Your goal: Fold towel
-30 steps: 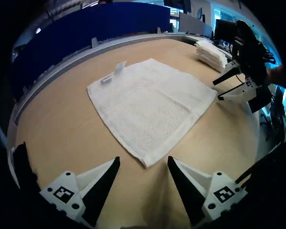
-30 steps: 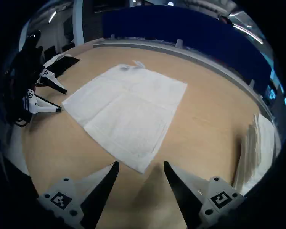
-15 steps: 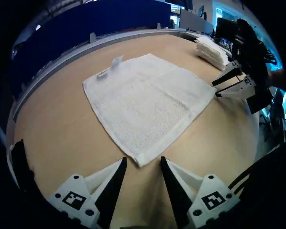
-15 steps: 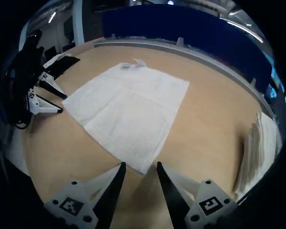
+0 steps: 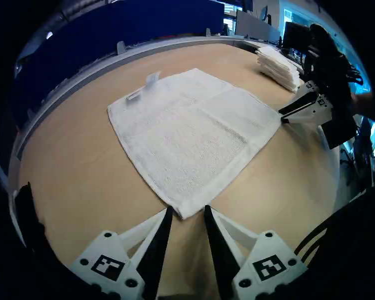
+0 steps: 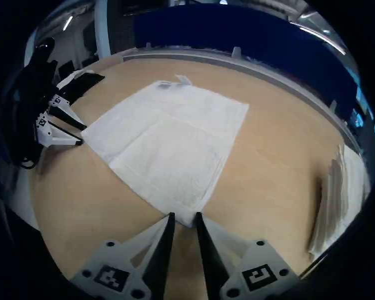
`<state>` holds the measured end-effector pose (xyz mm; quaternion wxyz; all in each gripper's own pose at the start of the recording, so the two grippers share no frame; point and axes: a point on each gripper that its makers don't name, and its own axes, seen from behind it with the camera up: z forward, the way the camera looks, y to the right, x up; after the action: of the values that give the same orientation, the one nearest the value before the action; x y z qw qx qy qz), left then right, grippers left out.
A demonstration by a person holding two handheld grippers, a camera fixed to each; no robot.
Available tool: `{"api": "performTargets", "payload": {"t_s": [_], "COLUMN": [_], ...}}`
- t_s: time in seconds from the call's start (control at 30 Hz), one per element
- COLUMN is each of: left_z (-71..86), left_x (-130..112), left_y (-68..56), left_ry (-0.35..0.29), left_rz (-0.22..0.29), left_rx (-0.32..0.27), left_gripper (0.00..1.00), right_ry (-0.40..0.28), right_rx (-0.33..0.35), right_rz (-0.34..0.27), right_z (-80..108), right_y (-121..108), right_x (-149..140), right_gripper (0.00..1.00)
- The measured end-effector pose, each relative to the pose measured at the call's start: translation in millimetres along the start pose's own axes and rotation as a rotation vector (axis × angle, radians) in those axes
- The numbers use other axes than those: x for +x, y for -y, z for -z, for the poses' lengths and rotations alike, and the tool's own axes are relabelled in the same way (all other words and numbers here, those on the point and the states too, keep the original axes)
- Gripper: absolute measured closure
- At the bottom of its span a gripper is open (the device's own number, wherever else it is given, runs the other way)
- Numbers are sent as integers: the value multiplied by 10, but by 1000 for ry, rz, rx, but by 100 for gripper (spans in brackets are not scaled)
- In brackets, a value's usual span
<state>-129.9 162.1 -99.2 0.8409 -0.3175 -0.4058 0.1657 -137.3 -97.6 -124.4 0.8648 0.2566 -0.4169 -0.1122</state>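
Since the white towel (image 5: 192, 125) lies flat on the bench (image 5: 72, 165), the left tongs (image 5: 186, 217) and right tongs (image 6: 183, 221) must pinch its corners tight before lifting together. Each stands almost closed around a near corner; whether it presses the cloth yet is unclear.

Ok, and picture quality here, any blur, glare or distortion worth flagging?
Left gripper view: sharp, the towel weave reads clearly, but the fisheye bends the table rim, and the bright background top right is blown out blue. Right gripper view: the towel looks flatter and softer, the stack of towels at the right edge is stretched, and a soft shadow lies under the gripper.
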Motion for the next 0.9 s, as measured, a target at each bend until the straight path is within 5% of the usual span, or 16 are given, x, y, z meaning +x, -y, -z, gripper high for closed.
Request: {"api": "performTargets", "payload": {"t_s": [0.37,0.9], "left_z": [-21,25], "left_x": [-3,64], "left_y": [-17,30], "left_ry": [5,-5], "left_rz": [-1,38], "left_rx": [12,16], "left_gripper": [80,91], "right_ry": [6,-2], "right_rx": [-5,11], "right_rz": [-3,-15], "right_z": [3,27], "right_y": [-15,20], "right_x": [-6,60], "right_gripper": [84,85]}}
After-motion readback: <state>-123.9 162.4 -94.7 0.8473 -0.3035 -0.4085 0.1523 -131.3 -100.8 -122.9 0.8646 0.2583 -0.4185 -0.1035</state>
